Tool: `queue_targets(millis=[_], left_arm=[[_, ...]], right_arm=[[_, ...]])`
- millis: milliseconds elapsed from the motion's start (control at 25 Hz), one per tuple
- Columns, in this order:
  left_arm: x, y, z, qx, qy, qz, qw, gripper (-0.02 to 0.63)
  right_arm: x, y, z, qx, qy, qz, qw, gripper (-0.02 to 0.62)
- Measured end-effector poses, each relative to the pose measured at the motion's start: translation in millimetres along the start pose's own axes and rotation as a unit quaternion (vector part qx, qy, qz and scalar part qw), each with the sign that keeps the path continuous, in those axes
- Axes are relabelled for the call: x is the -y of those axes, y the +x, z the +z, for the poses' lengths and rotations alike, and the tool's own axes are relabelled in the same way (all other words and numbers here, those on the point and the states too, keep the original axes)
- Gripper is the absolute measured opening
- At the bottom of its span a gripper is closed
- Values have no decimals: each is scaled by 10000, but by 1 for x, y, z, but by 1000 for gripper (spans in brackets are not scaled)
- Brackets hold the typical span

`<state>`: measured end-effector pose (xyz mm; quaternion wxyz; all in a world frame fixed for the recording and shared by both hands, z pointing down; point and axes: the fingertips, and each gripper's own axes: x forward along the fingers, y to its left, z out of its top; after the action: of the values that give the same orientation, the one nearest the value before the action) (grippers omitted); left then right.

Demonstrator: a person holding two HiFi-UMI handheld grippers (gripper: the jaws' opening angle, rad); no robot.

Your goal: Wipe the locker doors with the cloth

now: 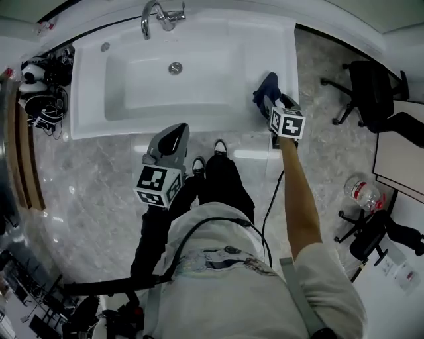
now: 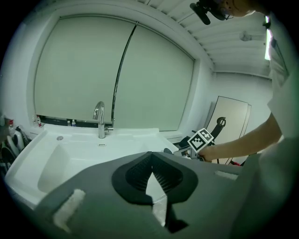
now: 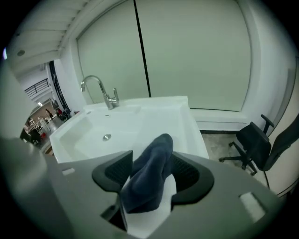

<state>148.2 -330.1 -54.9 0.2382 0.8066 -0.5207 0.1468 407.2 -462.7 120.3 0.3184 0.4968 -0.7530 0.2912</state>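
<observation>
White sink with chrome faucet below pale window panels. Grey marble floor. Black office chair at right.

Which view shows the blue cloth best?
Right gripper view: the cloth sits close up between the right claw's open jaws, its folds clear. The head view shows it small on the sink's right rim. The left gripper view shows at most a dark speck of it.

The sink lies at our twelve o'clock, with the tap on its far rim and the drain in its basin. At one o'clock the cloth rests on the sink's near right corner, between the right gripper's jaws. The left gripper hangs before the sink. A chair stands at two and a bottle at four.
</observation>
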Motion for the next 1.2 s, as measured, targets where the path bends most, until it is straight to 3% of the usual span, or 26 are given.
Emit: queue_targets(millis=[120, 240, 400, 600, 800, 1000, 1200], left_arm=[[-2, 5, -8, -154, -27, 171, 9997, 2], [-12, 1, -15, -204, -174, 331, 9991, 2], [-30, -12, -23, -254, -197, 504, 9982, 2], [-46, -33, -28, -182, -243, 536, 9981, 2], [-69, -61, -33, 23, -231, 477, 9986, 2], [-97, -109, -44, 211, -122, 246, 9994, 2], [-138, -181, -62, 185, 82, 247, 9995, 2]], right_arm=[[20, 27, -10, -485, -147, -70, 9987, 270], [21, 44, -27, -905, -159, -51, 9958, 262], [4, 53, -33, -942, -157, -67, 9954, 116], [-20, 31, -13, -369, -105, -26, 9993, 84], [-80, -24, 16, 512, 6, 251, 9984, 84], [-173, -89, 23, 1207, 163, 330, 9920, 84], [-290, -129, -1, 1569, 210, 567, 9858, 86]])
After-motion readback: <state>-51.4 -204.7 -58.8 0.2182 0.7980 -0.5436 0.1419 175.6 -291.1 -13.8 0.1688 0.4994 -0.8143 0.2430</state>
